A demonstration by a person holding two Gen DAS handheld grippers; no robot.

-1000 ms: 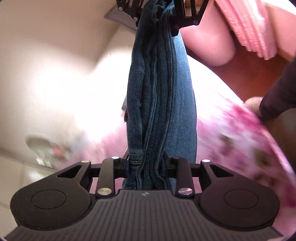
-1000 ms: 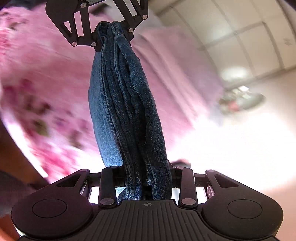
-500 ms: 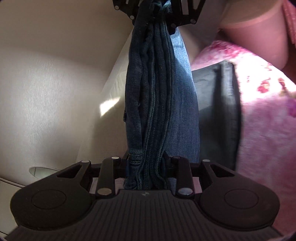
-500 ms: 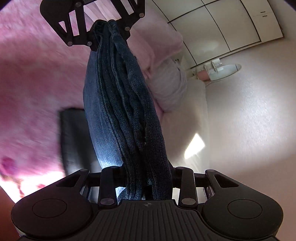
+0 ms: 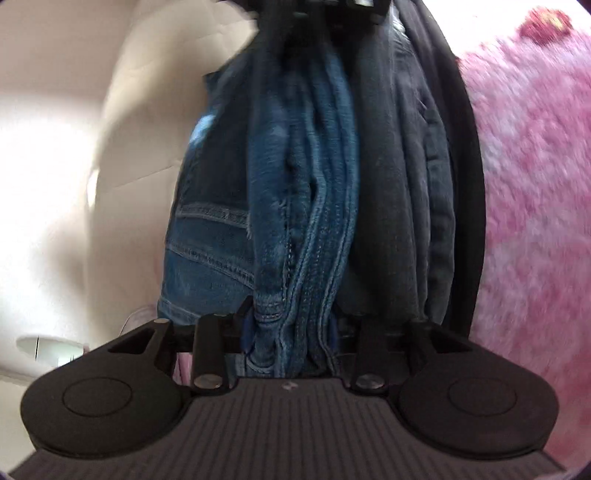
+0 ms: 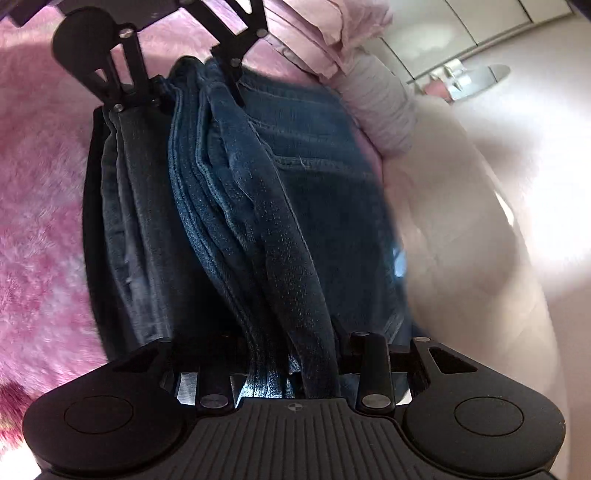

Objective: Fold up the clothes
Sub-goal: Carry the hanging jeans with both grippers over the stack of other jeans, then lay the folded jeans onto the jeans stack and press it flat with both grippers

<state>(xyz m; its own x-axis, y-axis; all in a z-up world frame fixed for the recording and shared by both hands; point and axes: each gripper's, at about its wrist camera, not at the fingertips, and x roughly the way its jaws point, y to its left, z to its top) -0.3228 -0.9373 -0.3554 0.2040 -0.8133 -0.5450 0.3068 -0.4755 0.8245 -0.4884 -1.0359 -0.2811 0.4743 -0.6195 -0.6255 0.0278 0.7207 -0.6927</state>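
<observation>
A folded pair of blue jeans (image 5: pixel 303 221) (image 6: pixel 280 206) is stretched between my two grippers. The left gripper (image 5: pixel 291 332) is shut on one end of the bundle, and in the right wrist view it sits at the top (image 6: pixel 177 88). My right gripper (image 6: pixel 291 354) is shut on the other end, and only its blurred tip (image 5: pixel 317 5) shows at the top of the left wrist view. The jeans lie right against a folded dark grey garment (image 5: pixel 406 184) (image 6: pixel 125 221) that rests on a fluffy pink blanket (image 5: pixel 535 184) (image 6: pixel 40 184).
Pink pillows (image 6: pixel 332 33) and a pale striped cushion (image 6: pixel 380 103) lie beyond the clothes. A smooth cream surface (image 6: pixel 480 240) (image 5: pixel 140 129) runs along the jeans' other side. A white object (image 5: pixel 44 345) sits far off at the lower left.
Both grippers have carried the jeans down from the air until they lie beside the dark folded garment on the pink blanket. The grip on both ends is unchanged.
</observation>
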